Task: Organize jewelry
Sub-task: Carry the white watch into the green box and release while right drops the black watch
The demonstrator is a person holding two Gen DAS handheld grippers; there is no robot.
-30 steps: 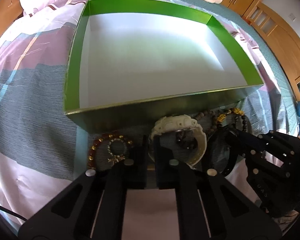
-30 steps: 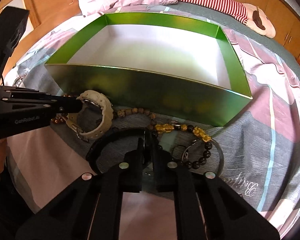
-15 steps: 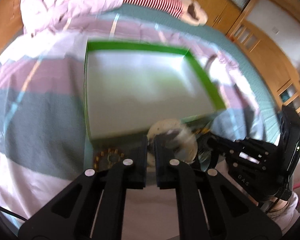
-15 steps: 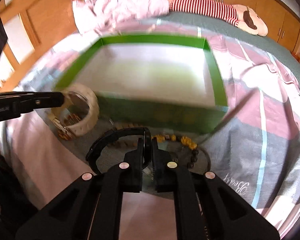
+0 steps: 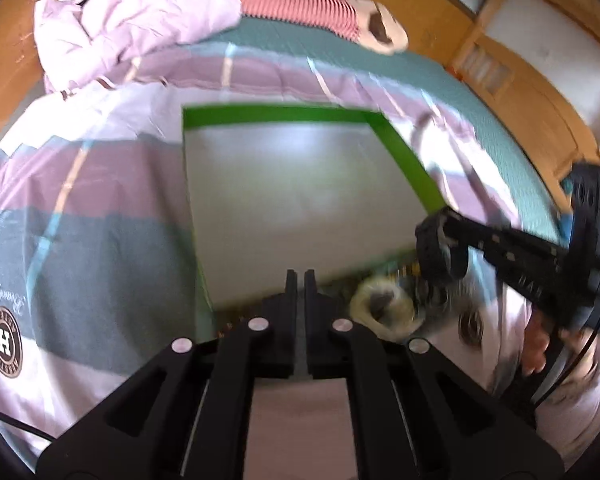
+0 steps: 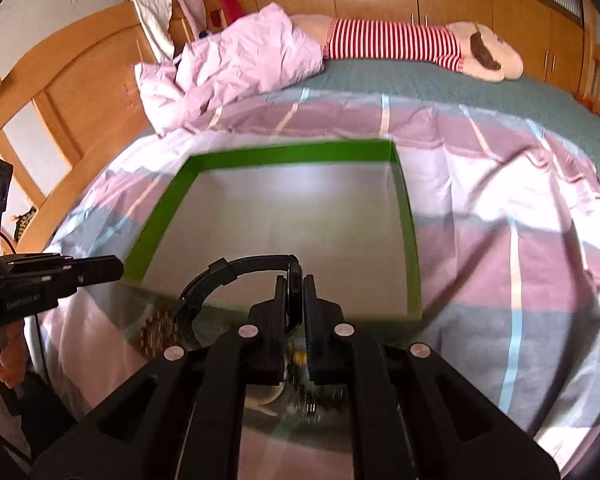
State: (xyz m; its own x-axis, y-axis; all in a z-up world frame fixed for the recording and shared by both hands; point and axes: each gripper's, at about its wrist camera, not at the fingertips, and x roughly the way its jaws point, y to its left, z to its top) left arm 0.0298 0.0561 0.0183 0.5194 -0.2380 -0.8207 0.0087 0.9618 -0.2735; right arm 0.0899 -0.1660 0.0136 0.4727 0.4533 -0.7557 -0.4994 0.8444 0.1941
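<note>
big green box [image 6: 411, 264] sits on the striped bedding [image 6: 520, 240], nothing in it. right gripper [image 6: 296, 280] is clamped on a black watch [image 6: 236, 270] above the box's near edge. left gripper [image 5: 299, 276] is pinched closed with nothing in it, cream watch [image 5: 384, 308] just beside it, blurry.

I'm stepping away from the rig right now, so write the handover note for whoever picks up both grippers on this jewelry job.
Left gripper: shut, holding nothing that shows.
Right gripper: shut on the black band, raised at the near wall of the green box.
The cream watch and a beaded bracelet lie on the bedspread in front of the box. Other pieces there are too blurred to name.
Done: the band is picked up, but nothing is in the box yet.
Left: set the band in the box, then the watch and the bracelets.
</note>
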